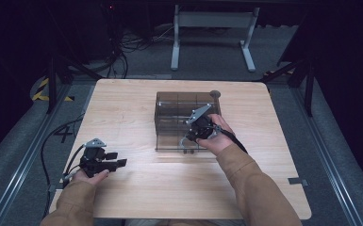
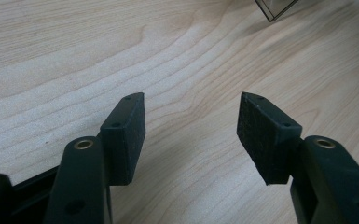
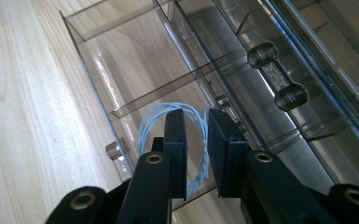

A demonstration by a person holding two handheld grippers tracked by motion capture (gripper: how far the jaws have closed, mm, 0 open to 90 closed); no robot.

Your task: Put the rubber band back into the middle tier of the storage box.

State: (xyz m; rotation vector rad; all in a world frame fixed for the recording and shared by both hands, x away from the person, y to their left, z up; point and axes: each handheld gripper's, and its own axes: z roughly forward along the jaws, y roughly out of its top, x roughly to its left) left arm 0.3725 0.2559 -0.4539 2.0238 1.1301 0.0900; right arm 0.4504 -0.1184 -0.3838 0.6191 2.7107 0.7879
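the right gripper [image 3: 196, 122] hovers jaws narrowly apart over the light blue cable coil [image 3: 151, 122], lying loose just beyond its tips in the open drawer [image 3: 103, 70] at the organizer's near edge; the left gripper [image 2: 191, 126] rests wide open at the table's near-left corner.

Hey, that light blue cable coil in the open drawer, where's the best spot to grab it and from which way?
Probably the top of the blue cable coil, from above through the open drawer. Its thin strands bunch there, and the drawer's walls block the sides. The right gripper is there, jaws slightly apart.
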